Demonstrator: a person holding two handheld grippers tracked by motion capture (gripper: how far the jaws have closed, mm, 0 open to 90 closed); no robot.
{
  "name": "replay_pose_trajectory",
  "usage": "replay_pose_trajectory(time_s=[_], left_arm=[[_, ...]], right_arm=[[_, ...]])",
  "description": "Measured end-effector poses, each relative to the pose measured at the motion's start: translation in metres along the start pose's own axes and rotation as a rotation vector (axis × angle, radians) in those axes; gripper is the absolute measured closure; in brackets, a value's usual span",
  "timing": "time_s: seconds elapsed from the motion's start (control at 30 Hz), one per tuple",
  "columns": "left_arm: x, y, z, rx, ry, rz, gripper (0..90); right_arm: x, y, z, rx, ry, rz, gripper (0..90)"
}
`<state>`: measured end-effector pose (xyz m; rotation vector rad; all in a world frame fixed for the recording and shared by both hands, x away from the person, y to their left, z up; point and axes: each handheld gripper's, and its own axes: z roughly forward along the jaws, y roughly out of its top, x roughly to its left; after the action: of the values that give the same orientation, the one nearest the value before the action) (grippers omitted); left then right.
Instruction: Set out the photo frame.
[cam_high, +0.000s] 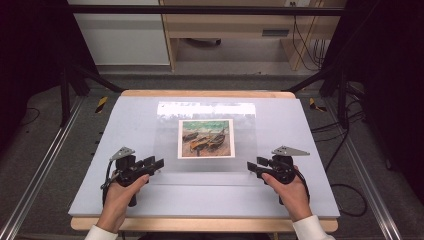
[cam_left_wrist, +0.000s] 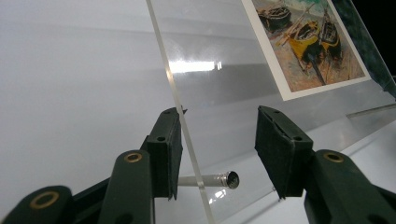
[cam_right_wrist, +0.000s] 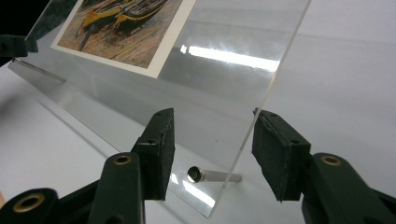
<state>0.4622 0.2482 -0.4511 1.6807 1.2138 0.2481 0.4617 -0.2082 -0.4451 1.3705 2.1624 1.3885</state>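
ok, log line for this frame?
left gripper: open, straddling left edge of acrylic panel | right gripper: open, straddling right edge | print: on panel | panel: ungrasped, on table

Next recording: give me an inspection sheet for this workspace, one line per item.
Surface: pale grey mat on a wooden table.
Job's things: clear acrylic panel standing tilted on the mat, a boat print at its middle; a small metal standoff sticks out near each lower corner.
Clutter: nothing seen.
Grippers: left tongs open, jaws astride the panel's left edge, one jaw touching it; right tongs open, jaws astride the right edge. One hand holds each.
Cables: black loops on the floor at right.
Surroundings: dark metal frame, wooden furniture behind.
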Motion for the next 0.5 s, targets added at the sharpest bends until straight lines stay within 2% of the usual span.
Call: replay_pose_trajectory(time_s=[0.5], left_arm=[[0.0,-0.0007,-0.0016,0.004,-0.004,0.012,51.6]], right_arm=[[0.0009,-0.002,-0.0012,-0.009,-0.003,0.002,51.0]])
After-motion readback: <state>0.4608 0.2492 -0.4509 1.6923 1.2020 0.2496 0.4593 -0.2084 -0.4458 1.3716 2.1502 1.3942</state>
